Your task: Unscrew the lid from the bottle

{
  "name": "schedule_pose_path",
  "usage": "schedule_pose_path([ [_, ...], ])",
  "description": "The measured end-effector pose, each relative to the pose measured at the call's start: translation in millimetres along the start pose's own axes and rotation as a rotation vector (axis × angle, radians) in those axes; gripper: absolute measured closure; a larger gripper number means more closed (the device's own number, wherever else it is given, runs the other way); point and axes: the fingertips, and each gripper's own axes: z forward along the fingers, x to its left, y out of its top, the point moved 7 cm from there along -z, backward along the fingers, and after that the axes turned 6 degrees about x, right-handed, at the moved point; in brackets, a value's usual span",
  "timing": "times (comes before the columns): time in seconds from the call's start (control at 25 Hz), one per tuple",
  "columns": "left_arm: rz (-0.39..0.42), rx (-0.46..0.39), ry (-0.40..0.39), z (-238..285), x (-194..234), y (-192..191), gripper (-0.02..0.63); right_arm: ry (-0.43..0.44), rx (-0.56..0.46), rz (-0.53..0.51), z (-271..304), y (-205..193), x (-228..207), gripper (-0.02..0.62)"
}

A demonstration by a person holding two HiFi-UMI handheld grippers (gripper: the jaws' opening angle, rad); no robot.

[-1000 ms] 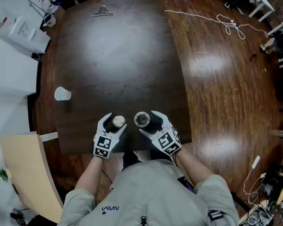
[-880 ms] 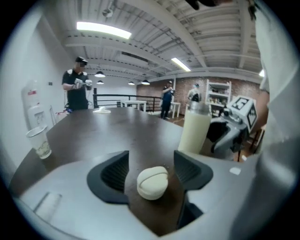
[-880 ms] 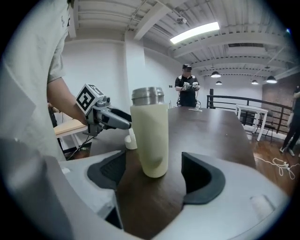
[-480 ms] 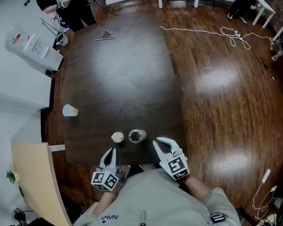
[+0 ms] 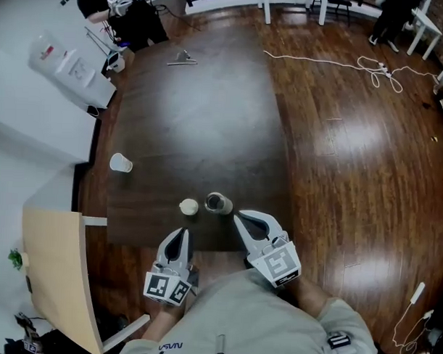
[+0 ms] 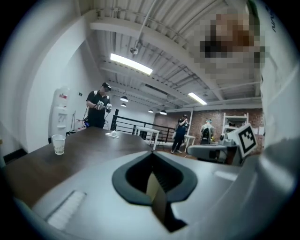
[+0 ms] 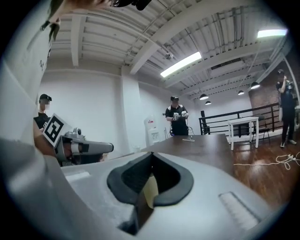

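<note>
Wood floor [image 5: 352, 163], reddish-brown and glossy, fills the right side; a white cable [image 5: 341, 64] lies looped on it at the far end. Dark counter [image 5: 195, 114] runs away from the person, with a pale sheen across its middle. White water dispenser [image 5: 69, 69] stands off the counter's far left corner.

2 grippers are held at the counter's near edge, close in front of the person's grey top [image 5: 238, 318].
- Left gripper [image 5: 182, 234]: jaws pressed together, nothing between them. Its own view looks level along the counter top.
- Right gripper [image 5: 242, 219]: jaws have just been closing and now meet, nothing between them. Its tip lies nearest the bottle but is clear of it.

Bottle [image 5: 219, 203]: dark, upright on the counter near the near edge, mouth open and uncapped, roughly between the 2 gripper tips and a little beyond them.

Paper cup [image 5: 120, 162]: white, near the counter's left edge, well apart from the bottle.

Lid [image 5: 188, 206]: cream, round, resting on the counter just beside the bottle on its left, ahead of the left gripper.
</note>
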Motion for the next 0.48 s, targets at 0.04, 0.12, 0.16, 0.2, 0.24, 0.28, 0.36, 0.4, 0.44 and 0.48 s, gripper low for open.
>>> schedule_pose_path([
  [0.04,0.000,-0.017,-0.003,-2.3,-10.0,-0.9,0.604,0.006,-0.016,-0.009,-5.2,4.5,0.1,0.594],
  [0.12,0.000,-0.037,-0.006,-13.2,-31.7,-7.6,0.604,0.031,-0.032,-0.043,-17.4,9.7,4.3,0.594],
  [0.16,-0.001,-0.039,-0.006,-21.8,-41.5,-12.8,0.604,0.045,-0.034,-0.062,-23.9,10.0,8.9,0.594],
  [0.2,-0.002,-0.037,-0.002,-31.9,-50.1,-18.8,0.604,0.056,-0.029,-0.074,-30.7,8.0,15.1,0.594],
  [0.24,0.000,-0.036,0.005,-43.1,-57.7,-25.4,0.604,0.066,-0.018,-0.078,-37.8,3.1,22.3,0.594],
  [0.28,0.004,-0.040,0.016,-54.9,-64.7,-32.3,0.604,0.073,-0.002,-0.074,-45.5,-4.4,30.3,0.594],
  [0.36,0.010,-0.066,0.045,-79.3,-77.9,-45.8,0.604,0.088,0.017,-0.067,-63.1,-21.8,49.0,0.594],
  [0.4,0.012,-0.084,0.060,-91.2,-84.8,-52.5,0.604,0.097,0.018,-0.070,-73.1,-30.6,59.3,0.594],
  [0.44,0.014,-0.103,0.074,-102.4,-92.1,-58.9,0.604,0.106,0.020,-0.076,-83.6,-39.4,69.3,0.594],
  [0.48,0.017,-0.118,0.089,-112.4,-99.7,-64.5,0.604,0.114,0.025,-0.080,-94.1,-46.6,78.7,0.594],
])
